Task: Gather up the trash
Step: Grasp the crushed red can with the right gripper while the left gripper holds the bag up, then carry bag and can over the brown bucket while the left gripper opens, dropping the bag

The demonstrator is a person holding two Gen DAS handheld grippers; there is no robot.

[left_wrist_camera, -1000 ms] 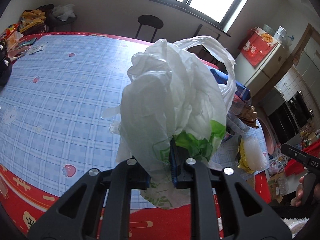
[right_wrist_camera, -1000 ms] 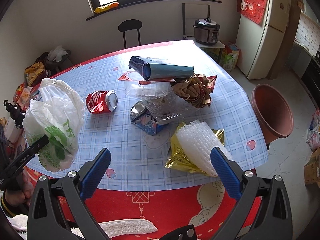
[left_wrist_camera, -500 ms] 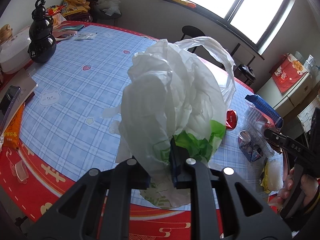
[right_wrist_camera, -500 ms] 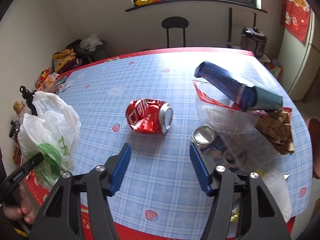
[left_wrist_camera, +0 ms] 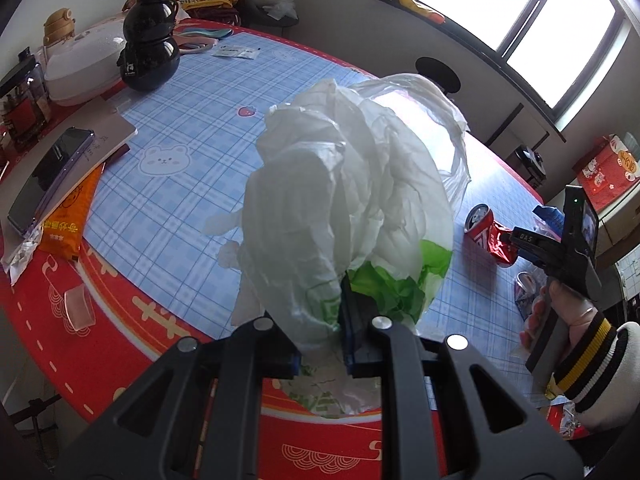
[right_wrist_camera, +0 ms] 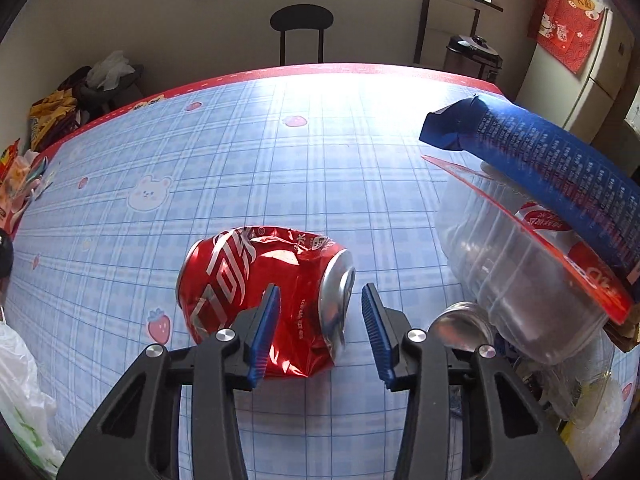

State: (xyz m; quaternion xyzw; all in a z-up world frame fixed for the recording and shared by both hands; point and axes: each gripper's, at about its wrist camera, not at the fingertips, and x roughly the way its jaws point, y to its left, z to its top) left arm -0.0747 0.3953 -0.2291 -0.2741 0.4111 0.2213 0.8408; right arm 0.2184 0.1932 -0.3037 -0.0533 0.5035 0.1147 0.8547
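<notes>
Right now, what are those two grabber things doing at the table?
A person is picking up trash with a gripper in each hand. The left gripper is shut on a white plastic bag, holding it up over the table. The right gripper has just been closing, with a crushed red can lying between its fingers, not yet squeezed.

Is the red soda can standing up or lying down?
Lying down. The red can rests on its side, dented, silver top facing right.

Bright window daylight, fisheye-warped edges
</notes>
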